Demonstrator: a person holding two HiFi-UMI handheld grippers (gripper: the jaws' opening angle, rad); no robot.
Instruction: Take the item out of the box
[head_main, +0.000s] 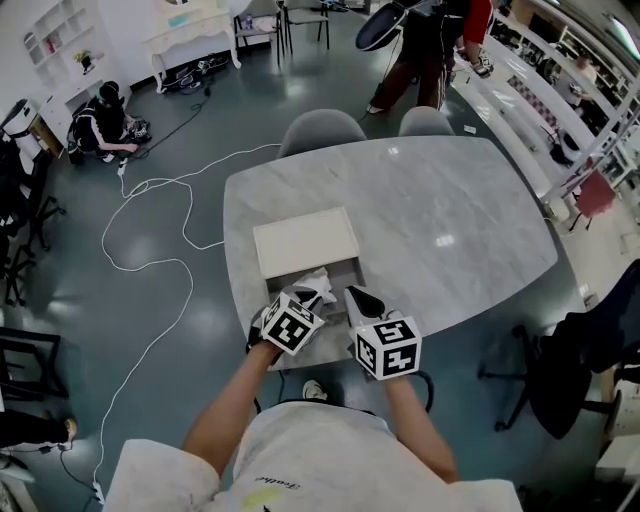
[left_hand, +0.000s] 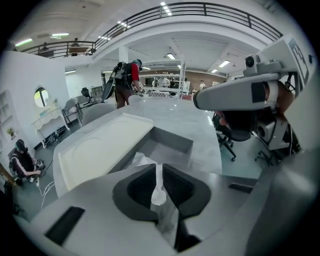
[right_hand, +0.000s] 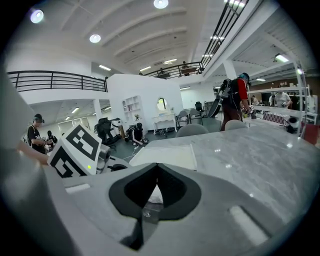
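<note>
A shallow grey box (head_main: 335, 270) lies open near the table's front edge, with its white lid (head_main: 305, 241) slid back behind it. A white item in crinkled clear plastic (head_main: 316, 282) is held above the box's front. My left gripper (head_main: 320, 294) is shut on a fold of that plastic (left_hand: 158, 194), over the box's grey inside (left_hand: 170, 147) and beside the lid (left_hand: 95, 150). My right gripper (head_main: 360, 298) sits just to its right, jaws shut, with the wrapped item (right_hand: 155, 196) pinched low between them. The lid (right_hand: 167, 156) lies ahead.
The marble table (head_main: 450, 220) stretches far and right of the box. Two grey chairs (head_main: 322, 128) stand at its far side. A person (head_main: 425, 45) stands beyond them. White cable (head_main: 150, 255) trails on the floor at left. A black chair (head_main: 560, 370) is at right.
</note>
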